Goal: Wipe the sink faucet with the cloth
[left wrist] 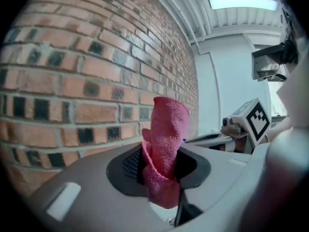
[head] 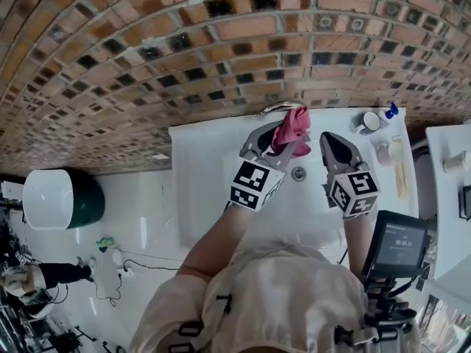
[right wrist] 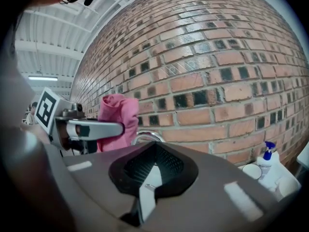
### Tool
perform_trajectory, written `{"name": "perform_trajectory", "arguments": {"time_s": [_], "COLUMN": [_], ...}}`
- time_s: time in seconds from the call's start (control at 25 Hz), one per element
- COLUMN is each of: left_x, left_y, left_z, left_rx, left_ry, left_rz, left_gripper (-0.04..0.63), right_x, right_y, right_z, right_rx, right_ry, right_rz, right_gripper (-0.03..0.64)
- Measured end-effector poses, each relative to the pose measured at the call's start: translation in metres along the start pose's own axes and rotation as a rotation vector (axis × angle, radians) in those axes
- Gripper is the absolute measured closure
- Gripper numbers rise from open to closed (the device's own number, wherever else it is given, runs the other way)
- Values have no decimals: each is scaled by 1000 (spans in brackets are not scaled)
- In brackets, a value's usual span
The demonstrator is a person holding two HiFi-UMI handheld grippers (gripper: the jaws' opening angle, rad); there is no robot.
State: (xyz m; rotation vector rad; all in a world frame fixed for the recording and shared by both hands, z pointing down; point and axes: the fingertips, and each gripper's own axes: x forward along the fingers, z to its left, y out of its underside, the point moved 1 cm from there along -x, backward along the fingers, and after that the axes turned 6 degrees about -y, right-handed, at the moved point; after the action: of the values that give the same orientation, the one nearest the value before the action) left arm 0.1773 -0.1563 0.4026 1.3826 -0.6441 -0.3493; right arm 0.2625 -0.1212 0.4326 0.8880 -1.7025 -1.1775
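brick wall (head: 221, 50) stands close behind the faucet (head: 274, 109), so there is little room at its back. the left gripper (head: 283, 142) with its pink cloth (head: 291, 126) crowds the faucet's front. the sink basin (head: 206, 168) lies open left of it and between it and the right gripper (head: 329, 140). a blue-capped bottle (head: 388, 113) and a cup (head: 368, 122) block the sink's far right corner.

Both forearms (head: 221, 234) reach forward side by side, the left gripper (head: 283, 144) has its jaws pressed on a pink cloth (head: 292, 126), and the right gripper (head: 329, 138), near it, has its jaws together and empty.
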Motion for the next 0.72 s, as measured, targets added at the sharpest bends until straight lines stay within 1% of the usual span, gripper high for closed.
{"name": "perform_trajectory", "arguments": {"time_s": [0.08,0.16,0.24,0.28,0.44,0.6,0.72], "left_x": [-36,-71,-101,-113,-157,-197,-222], "left_y": [-12,-17,-11,-2,49,116,170], "left_z": [18,40,65,77,112,133,145], "left_rx": [11,30,59,60,-15,-39,-118], "left_ry": [-42,-109,-189,-219,-310,-389,-431], "left_rz": [-49,-85,-95,-83,-21,58,140], "left_gripper": [483,483,483,483,482,482,482], "right_x": [5,13,23,27,39,47,50], "right_y": [-1,-2,-3,-2,11,27,32], "right_z": [22,45,67,77,115,152,174], "right_rx": [-14,-33,-53,-59,-78,-91,-102], "right_ry": [-20,-59,-102,-117,-160,-200,-222], "right_rz": [2,5,14,19,57,94,108], "right_gripper": [627,627,627,627,627,627,627]}}
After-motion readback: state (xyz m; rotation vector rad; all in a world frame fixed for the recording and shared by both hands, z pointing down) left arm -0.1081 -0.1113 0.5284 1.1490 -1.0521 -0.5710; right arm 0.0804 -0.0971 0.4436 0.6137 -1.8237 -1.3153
